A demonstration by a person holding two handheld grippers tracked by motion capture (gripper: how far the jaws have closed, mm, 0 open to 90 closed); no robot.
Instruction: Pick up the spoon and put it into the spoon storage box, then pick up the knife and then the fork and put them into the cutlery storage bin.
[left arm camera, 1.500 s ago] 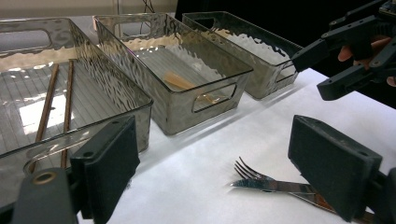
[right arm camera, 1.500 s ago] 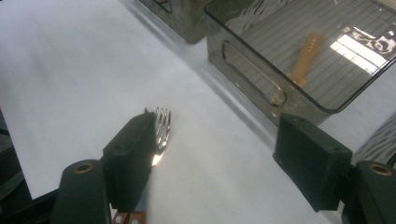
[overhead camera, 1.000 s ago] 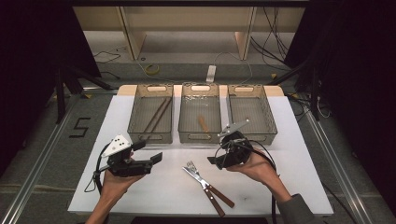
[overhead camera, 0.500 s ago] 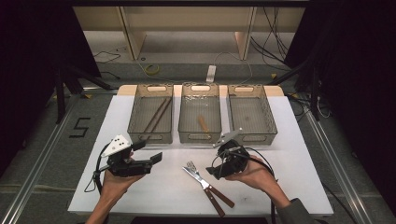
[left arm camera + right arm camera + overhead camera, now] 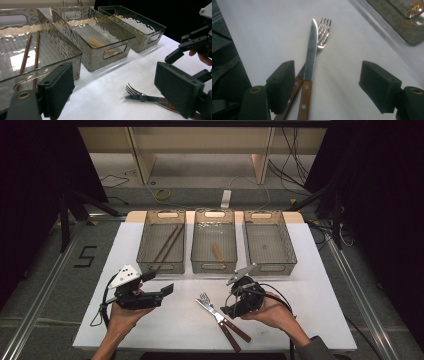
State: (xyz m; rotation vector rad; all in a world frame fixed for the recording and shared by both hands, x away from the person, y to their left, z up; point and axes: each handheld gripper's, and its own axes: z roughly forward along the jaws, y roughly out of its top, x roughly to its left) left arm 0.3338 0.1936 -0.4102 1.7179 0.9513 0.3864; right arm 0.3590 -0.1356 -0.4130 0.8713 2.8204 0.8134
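Bare table (image 5: 165, 330) between both tools; 3 bins (image 5: 215, 265) block beyond.

Cut off at the bottom edge of the right gripper view: the wooden handles of the knife (image 5: 309, 67) and fork (image 5: 322, 32), the fork's neck tucked under the blade. Hidden in the left gripper view behind the near claw pad: those handle ends. Too small and rippled by the bin wall to identify: the pale piece in the middle bin (image 5: 214, 240).
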